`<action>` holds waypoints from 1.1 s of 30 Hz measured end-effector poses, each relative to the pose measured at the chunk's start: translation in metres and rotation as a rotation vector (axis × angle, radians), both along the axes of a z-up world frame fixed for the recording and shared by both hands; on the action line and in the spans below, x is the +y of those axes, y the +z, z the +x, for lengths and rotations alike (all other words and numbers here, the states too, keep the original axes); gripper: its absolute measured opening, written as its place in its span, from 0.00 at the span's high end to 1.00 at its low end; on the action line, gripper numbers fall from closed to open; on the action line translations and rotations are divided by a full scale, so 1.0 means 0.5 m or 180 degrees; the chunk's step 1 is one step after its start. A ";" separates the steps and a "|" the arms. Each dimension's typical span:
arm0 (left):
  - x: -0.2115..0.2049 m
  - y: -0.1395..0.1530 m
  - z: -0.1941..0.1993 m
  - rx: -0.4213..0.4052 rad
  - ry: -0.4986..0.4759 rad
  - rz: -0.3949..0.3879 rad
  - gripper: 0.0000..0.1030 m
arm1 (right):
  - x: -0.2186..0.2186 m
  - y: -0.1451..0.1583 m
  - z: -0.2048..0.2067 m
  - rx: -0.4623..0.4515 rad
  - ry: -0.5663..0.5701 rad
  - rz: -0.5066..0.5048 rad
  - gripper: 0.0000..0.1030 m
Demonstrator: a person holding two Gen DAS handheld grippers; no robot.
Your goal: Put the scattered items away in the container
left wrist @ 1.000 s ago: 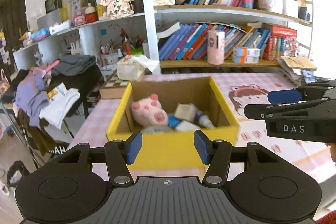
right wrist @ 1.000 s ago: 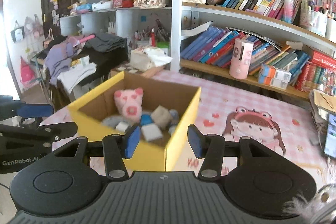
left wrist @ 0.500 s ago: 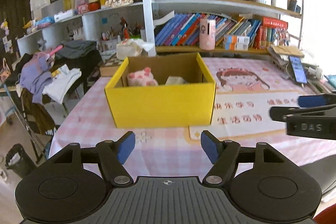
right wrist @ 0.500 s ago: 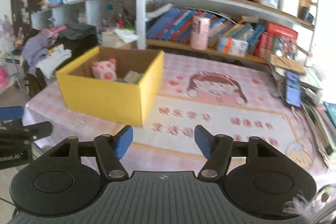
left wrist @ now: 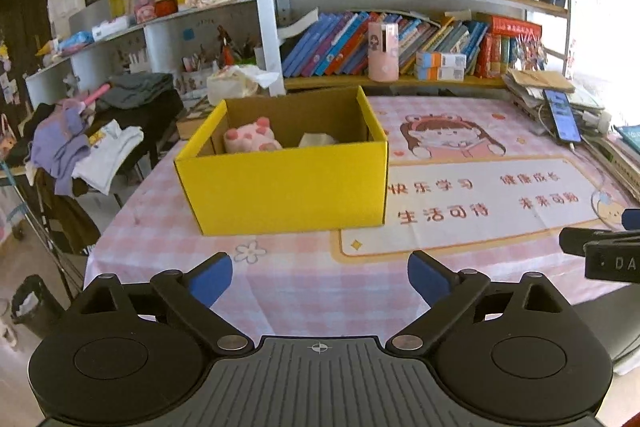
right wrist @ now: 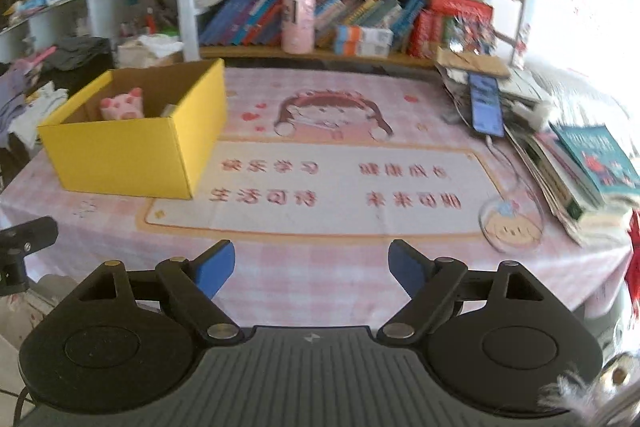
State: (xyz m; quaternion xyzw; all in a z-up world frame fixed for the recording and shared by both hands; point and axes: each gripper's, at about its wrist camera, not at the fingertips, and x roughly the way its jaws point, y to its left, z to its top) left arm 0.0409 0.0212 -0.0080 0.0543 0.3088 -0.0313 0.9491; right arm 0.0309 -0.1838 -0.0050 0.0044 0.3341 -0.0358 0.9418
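Observation:
A yellow cardboard box stands on the pink checked tablecloth, also in the right wrist view. Inside it I see a pink plush pig, also in the right wrist view, and a pale item; the rest of its contents are hidden by the front wall. My left gripper is open and empty, well back from the box near the table's front edge. My right gripper is open and empty, to the right of the box, over the front edge.
A printed mat with a cartoon girl covers the table's middle. A phone on a cable and stacked books lie at the right edge. Bookshelves stand behind. A chair with clothes stands left.
Both grippers have pulled back from right over the box to the table's front edge, and both have opened wider. The box and its contents have not moved.

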 end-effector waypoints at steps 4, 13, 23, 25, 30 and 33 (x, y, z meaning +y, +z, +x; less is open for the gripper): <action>-0.006 -0.005 0.001 0.0055 0.0012 0.0008 0.05 | -0.004 -0.005 -0.005 0.0034 -0.0005 0.0010 0.18; -0.007 -0.014 0.007 0.0167 0.0057 -0.0033 0.01 | -0.003 -0.008 -0.003 0.0119 0.0028 0.0004 0.11; -0.012 -0.027 0.008 0.0303 0.0026 -0.0037 0.01 | 0.006 -0.020 0.003 0.0242 0.0078 -0.0008 0.05; -0.013 -0.027 0.007 0.0311 0.0027 -0.0032 0.01 | 0.007 -0.021 0.003 0.0253 0.0088 -0.0006 0.05; -0.014 -0.031 0.006 0.0340 0.0031 -0.0035 0.01 | 0.010 -0.022 0.004 0.0268 0.0116 -0.0002 0.05; -0.013 -0.030 0.006 0.0343 0.0029 -0.0034 0.01 | 0.011 -0.023 0.004 0.0274 0.0129 0.0000 0.05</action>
